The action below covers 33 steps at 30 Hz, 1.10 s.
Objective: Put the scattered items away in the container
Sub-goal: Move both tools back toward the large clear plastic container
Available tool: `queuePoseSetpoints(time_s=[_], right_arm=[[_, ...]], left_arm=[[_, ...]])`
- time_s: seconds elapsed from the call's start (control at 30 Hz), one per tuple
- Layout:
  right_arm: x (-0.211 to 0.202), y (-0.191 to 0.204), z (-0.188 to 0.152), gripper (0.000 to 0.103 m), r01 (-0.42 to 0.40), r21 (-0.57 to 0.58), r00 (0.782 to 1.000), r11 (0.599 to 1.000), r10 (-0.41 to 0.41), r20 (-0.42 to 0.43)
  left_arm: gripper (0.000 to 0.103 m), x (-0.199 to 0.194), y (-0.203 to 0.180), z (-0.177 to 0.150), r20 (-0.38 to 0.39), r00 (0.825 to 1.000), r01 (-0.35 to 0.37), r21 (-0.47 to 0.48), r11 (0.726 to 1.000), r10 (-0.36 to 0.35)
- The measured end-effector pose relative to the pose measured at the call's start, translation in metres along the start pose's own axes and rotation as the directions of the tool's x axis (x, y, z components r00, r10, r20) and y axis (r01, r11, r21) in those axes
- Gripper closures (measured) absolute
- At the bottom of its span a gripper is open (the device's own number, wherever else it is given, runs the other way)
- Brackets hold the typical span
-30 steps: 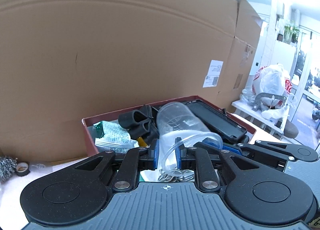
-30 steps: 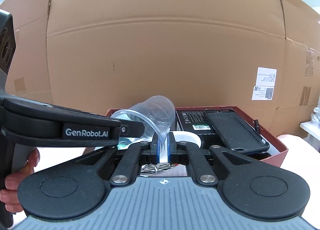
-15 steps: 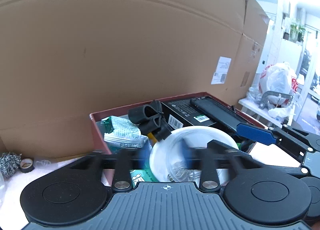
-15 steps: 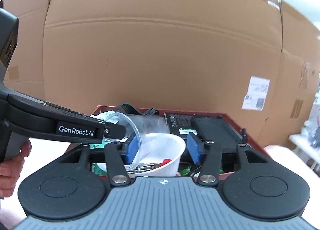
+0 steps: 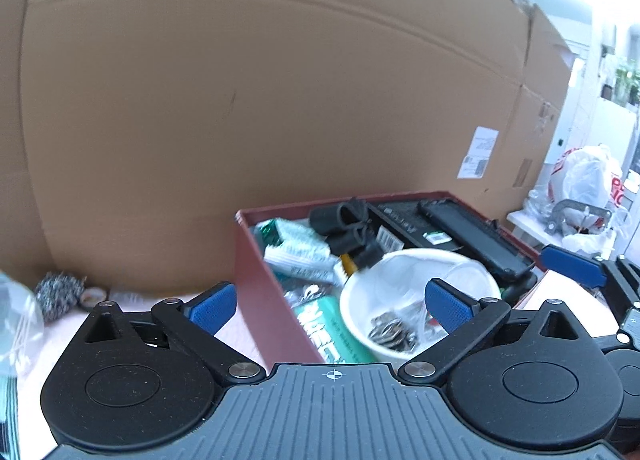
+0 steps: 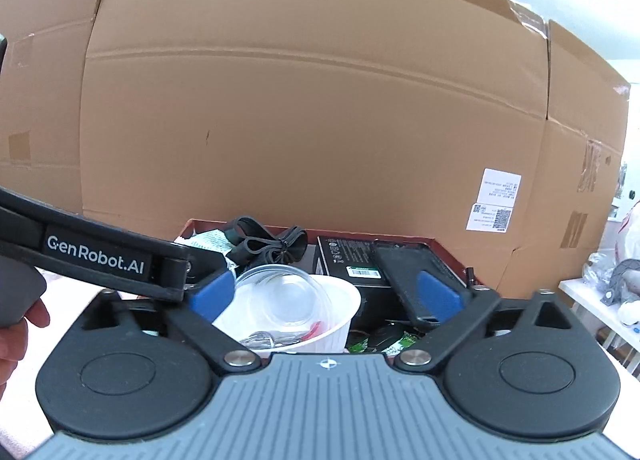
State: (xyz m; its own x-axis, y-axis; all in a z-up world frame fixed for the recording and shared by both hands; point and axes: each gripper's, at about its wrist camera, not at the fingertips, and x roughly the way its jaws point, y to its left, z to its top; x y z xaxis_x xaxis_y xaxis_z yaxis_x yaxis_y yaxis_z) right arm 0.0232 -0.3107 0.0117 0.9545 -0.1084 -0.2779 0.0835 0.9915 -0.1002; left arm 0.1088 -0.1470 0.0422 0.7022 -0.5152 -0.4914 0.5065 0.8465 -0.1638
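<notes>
The clear plastic cup (image 6: 280, 296) lies on its side inside the white round bowl (image 6: 340, 324), which sits in the near part of the dark red shallow box (image 5: 256, 272). With the cup down among the other contents, the things left to gather appear to be on the worktop (image 5: 240, 332) to the left of the box. There, against the foot of the tall brown cardboard sheet (image 5: 280, 80), lie a grey steel-wool scourer (image 5: 58, 294) and, just right of it, a small roll of tape (image 5: 93, 294). A blurred clear plastic thing (image 5: 16, 320) also shows at the left edge; what it is cannot be told.

That is the relation the coming move turns on. The loose items lie to the left and somewhat far from the left tool (image 5: 326, 306), with the box's left wall between them and the bowl. The left tool is the nearer one, so it seems the natural choice to go over.

The left tool has its blue pads spread wide and holds nothing. Its left pad (image 5: 212, 306) is over bare worktop and its right pad (image 5: 450, 306) over the bowl, so it straddles the box's near left corner, pointing far and slightly down.

The right tool (image 6: 326, 296) is also wide apart and empty, above the near edge of the box with the bowl just beyond its left pad (image 6: 210, 294). The left tool's arm crosses its view from the left.
</notes>
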Motion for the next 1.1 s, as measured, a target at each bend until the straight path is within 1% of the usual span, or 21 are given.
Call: queuePoseSetpoints(time_s=[0.13,0.3,0.47,0.6,0.7,0.87,1.0,1.1], right_arm=[[-0.001,0.006,-0.001,0.0,0.013,-0.019,1.0,1.0,-0.013,-0.006],[-0.004,0.012,0.0,0.0,0.028,-0.033,1.0,0.999,-0.029,-0.007],[-0.012,0.019,0.003,0.0,0.041,-0.041,0.999,0.998,-0.04,0.012],[-0.021,0.028,0.006,0.0,0.035,-0.056,0.999,0.998,-0.034,0.029],[-0.031,0.041,0.008,0.0,-0.015,-0.069,0.999,0.997,0.018,0.046],[-0.035,0.08,0.008,0.0,-0.127,-0.132,0.989,0.983,0.135,0.052],[-0.032,0.118,0.001,0.0,-0.227,-0.178,0.972,0.958,0.234,0.023],[-0.025,0.143,-0.005,0.0,-0.302,-0.187,0.953,0.935,0.303,-0.021]], left_arm=[[0.0,-0.003,0.005,-0.003,-0.023,1.0,-0.02,-0.019,1.0,0.02],[0.0,-0.012,0.011,-0.004,-0.011,0.999,-0.03,-0.034,0.999,0.03],[0.0,-0.024,0.014,-0.005,0.004,1.0,-0.03,-0.045,0.999,0.031],[0.0,-0.043,0.023,-0.011,0.012,1.0,-0.018,-0.08,0.997,0.019],[0.0,-0.064,0.04,-0.024,0.032,0.999,-0.022,-0.135,0.991,0.027],[0.0,-0.097,0.081,-0.049,0.036,0.994,-0.095,-0.204,0.974,0.104],[0.0,-0.117,0.113,-0.069,0.02,0.983,-0.173,-0.213,0.962,0.181],[0.0,-0.128,0.139,-0.077,0.003,0.969,-0.242,-0.208,0.948,0.248]])
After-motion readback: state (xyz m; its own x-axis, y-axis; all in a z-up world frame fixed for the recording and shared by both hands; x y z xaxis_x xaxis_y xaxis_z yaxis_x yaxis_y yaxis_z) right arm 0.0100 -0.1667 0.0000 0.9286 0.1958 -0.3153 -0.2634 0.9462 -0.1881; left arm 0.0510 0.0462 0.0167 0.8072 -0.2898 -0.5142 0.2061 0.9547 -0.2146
